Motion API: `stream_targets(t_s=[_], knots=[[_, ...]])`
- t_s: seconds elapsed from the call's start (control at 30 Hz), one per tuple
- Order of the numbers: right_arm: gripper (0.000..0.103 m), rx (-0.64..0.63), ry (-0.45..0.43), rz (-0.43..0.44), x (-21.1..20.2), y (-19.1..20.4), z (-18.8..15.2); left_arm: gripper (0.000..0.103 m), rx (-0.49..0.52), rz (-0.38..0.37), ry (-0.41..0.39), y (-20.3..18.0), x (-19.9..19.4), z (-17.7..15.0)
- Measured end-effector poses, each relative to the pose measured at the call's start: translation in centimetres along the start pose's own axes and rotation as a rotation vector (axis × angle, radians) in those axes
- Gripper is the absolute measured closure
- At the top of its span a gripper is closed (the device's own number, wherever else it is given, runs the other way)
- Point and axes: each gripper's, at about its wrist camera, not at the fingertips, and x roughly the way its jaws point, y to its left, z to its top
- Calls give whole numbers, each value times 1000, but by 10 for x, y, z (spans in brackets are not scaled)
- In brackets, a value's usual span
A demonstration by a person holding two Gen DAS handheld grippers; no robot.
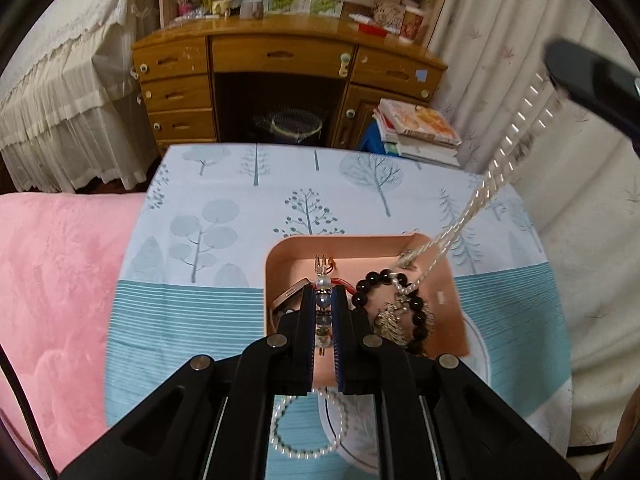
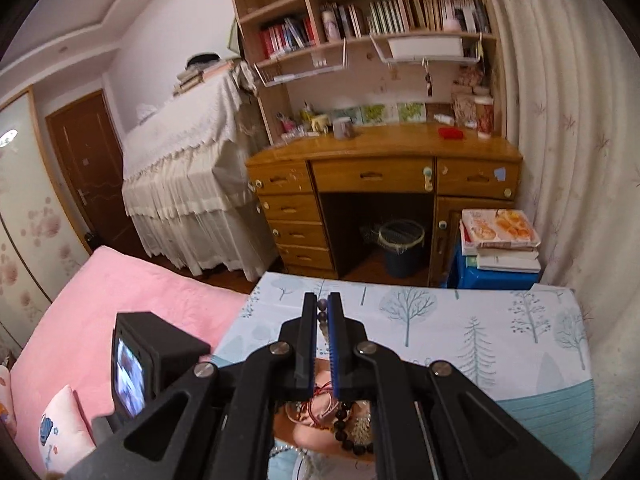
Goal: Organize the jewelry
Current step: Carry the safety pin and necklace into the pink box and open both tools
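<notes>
Bracelets: two tongs (image 1: 323, 312) (image 2: 322, 328) each pinch one.

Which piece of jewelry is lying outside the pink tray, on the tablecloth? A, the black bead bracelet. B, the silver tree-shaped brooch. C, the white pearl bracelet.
C: in the left wrist view the white pearl bracelet lies on the tablecloth in front of the pink tray, while the black bead bracelet sits inside it.

Pearl strand (image 1: 304, 436) partly hidden beneath the left hand-held gripper (image 1: 323, 300). Silver chain (image 1: 508, 152) motion-blurred toward 2 o'clock. Pink tray (image 2: 320, 438) mostly occluded.
</notes>
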Motion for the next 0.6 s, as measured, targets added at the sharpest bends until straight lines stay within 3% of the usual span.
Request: stream_targets(t_s=[0.4, 0.47, 0.57, 0.6], knots=[[98, -1, 90, -29, 58, -11, -18, 98, -20, -43, 52, 1, 50, -10], [98, 23, 107, -18, 61, -16, -21, 94, -15, -35, 50, 3, 52, -11], [98, 59, 157, -2, 67, -25, -29, 56, -32, -46, 34, 8, 49, -14], [98, 66, 165, 5, 67, -26, -31, 39, -38, -41, 19, 9, 45, -15]])
